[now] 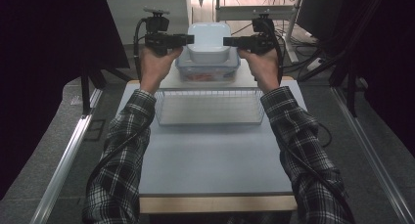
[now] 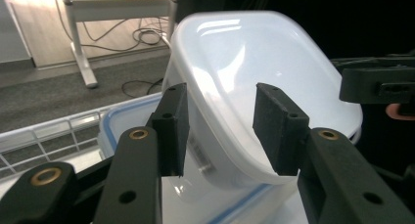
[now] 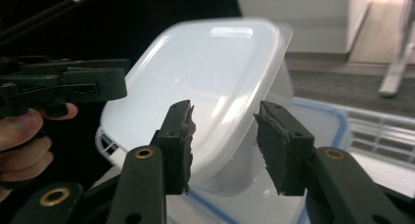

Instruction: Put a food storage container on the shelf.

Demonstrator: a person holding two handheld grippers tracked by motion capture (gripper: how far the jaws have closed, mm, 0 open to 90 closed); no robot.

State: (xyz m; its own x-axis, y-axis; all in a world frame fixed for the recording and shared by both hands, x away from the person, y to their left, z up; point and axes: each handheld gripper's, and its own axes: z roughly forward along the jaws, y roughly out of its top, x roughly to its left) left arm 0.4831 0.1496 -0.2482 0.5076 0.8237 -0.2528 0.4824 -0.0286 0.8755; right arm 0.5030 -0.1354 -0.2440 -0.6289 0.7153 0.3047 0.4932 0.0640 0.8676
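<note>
While held level at the far end of the table (image 1: pixel 210 160), left gripper (image 1: pixel 188 38) and right gripper (image 1: pixel 228 40) point inward at each other from either side of a white tub (image 1: pixel 209 42). Tub upside down, base uppermost, resting on top of a clear lidded box (image 1: pixel 208 70) with a blue-edged lid. Box at the table's far edge, just behind a shallow wire basket (image 1: pixel 209 107).

Left gripper view: jaws parted, rim and side wall of the tub (image 2: pixel 254 77) between the pads (image 2: pixel 172 126), a gap visible on both sides; released, no pinch. Right gripper view: same arrangement on the opposite side, tub (image 3: pixel 205 82) between worn pads (image 3: pixel 178 141), jaws spread and not pressing. Possibly a light brush against the rim on that side, though blur prevents certainty. Reddish contents faintly visible through the box wall from the high view, not identifiable.
</note>
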